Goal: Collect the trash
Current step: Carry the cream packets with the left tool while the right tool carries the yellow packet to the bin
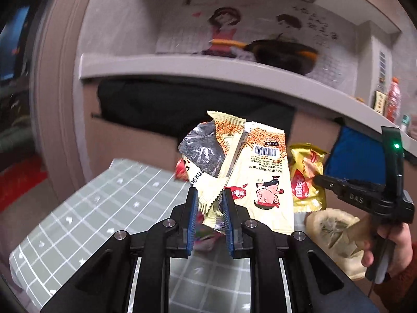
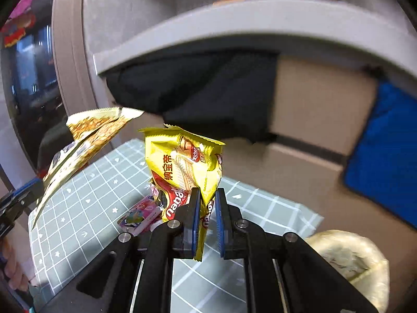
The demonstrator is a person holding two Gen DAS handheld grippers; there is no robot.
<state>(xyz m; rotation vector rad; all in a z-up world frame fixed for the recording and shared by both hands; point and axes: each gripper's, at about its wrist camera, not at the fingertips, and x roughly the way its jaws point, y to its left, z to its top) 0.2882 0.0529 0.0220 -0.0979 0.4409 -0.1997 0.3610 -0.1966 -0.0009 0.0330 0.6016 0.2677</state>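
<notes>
My left gripper (image 1: 209,194) is shut on a torn cream noodle wrapper (image 1: 250,167) with a silver inside and holds it up above the green checked cloth (image 1: 104,208). The wrapper also shows at the left of the right wrist view (image 2: 86,140). My right gripper (image 2: 207,195) is shut on a yellow and red wafer wrapper (image 2: 182,167), lifted above the cloth (image 2: 91,208). That wrapper (image 1: 306,180) and the right gripper (image 1: 316,178) show at the right of the left wrist view. A small pink packet (image 2: 138,217) lies on the cloth below.
A trash bin lined with a pale bag (image 2: 351,260) stands on the floor to the right of the cloth; it also shows in the left wrist view (image 1: 336,237). Behind are a cardboard box (image 2: 320,109), a dark cloth (image 2: 198,88), a blue bag (image 2: 385,156) and a grey shelf (image 1: 208,70) with a pan (image 1: 284,52).
</notes>
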